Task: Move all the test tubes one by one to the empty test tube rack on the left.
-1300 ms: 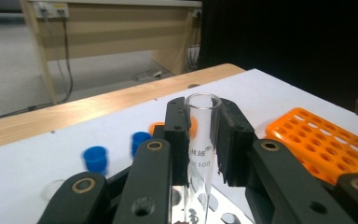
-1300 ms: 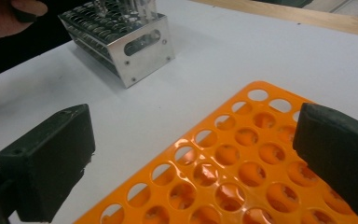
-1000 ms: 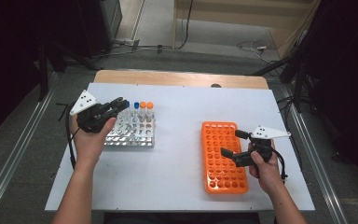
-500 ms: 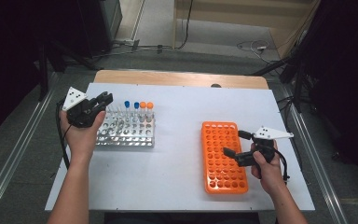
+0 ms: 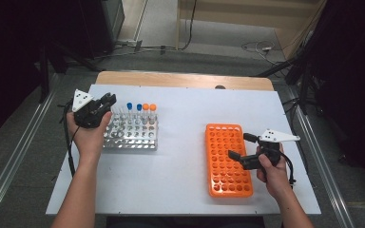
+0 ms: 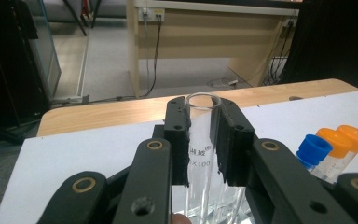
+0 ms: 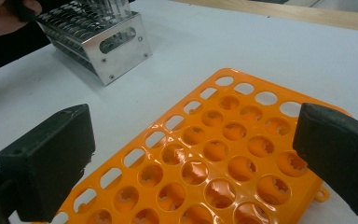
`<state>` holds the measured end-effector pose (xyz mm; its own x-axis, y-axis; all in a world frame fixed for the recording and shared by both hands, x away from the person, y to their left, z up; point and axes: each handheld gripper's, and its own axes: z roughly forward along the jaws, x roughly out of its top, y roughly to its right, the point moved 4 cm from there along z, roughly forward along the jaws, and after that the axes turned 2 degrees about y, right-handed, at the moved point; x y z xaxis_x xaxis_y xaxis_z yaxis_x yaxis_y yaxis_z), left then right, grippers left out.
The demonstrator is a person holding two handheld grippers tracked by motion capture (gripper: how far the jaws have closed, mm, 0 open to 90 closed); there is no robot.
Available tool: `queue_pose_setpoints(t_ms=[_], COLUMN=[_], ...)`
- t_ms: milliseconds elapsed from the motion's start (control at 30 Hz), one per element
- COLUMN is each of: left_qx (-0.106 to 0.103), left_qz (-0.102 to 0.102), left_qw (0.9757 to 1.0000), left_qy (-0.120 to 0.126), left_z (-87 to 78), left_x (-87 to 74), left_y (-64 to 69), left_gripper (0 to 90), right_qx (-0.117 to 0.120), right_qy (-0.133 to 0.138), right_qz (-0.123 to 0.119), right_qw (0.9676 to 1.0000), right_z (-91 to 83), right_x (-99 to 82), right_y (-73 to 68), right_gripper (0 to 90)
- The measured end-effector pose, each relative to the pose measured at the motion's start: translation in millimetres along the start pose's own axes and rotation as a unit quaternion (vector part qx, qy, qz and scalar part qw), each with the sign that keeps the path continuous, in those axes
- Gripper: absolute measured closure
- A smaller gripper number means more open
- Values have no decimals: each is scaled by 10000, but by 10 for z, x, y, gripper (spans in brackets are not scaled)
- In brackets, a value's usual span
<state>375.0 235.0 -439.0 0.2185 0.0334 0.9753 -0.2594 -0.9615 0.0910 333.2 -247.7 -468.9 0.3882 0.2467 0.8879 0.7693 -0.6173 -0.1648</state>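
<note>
My left gripper [image 5: 107,99] is at the far left corner of the metal tube rack [image 5: 130,137]. In the left gripper view its jaws [image 6: 204,114] are shut on an uncapped clear glass test tube [image 6: 200,158], which stands upright; its lower end is hidden. Two blue-capped tubes [image 5: 134,107] and two orange-capped tubes [image 5: 149,107] stand in the rack's far row. My right gripper [image 5: 241,146] hangs open over the right side of the empty orange rack [image 5: 223,164], with nothing between its pads [image 7: 51,158].
The white table top [image 5: 180,123] carries both racks, with bare room between them. A wooden strip [image 5: 180,80] runs along its far edge. Cables trail from both grippers. Dark stands and floor surround the table.
The left hand and its gripper have shifted left, from over the metal rack's left part to its far left corner. The right hand has stayed where it was.
</note>
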Motion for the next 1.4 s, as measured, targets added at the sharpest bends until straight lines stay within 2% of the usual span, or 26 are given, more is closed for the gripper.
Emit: queue_pose_setpoints(t_ms=[300, 700, 900, 1033, 1400], left_qx=[-5, 18, 64, 54, -18], left_qz=[224, 99, 100, 22, -67], left_qw=[9992, 9981, 9953, 9927, 9900], left_qy=[-330, -603, -962, -1203, -1412], left_z=[43, 51, 60, 74, 85], left_x=[-80, -174, -216, -255, -291], left_y=[20, 15, 26, 25, 17], left_gripper=[769, 767, 764, 761, 744], right_qx=[-6, 28, 20, 7, -22], right_qy=[-2, -5, -17, -23, -29], right_qz=[3, 11, 8, 24, 25], right_qw=[10000, 10000, 10000, 10000, 10000], right_z=[9, 26, 35, 39, 37], right_x=[-8, -10, -9, -16, -24], right_y=[10, 10, 14, 25, 43], right_gripper=[0, 0, 0, 0, 0])
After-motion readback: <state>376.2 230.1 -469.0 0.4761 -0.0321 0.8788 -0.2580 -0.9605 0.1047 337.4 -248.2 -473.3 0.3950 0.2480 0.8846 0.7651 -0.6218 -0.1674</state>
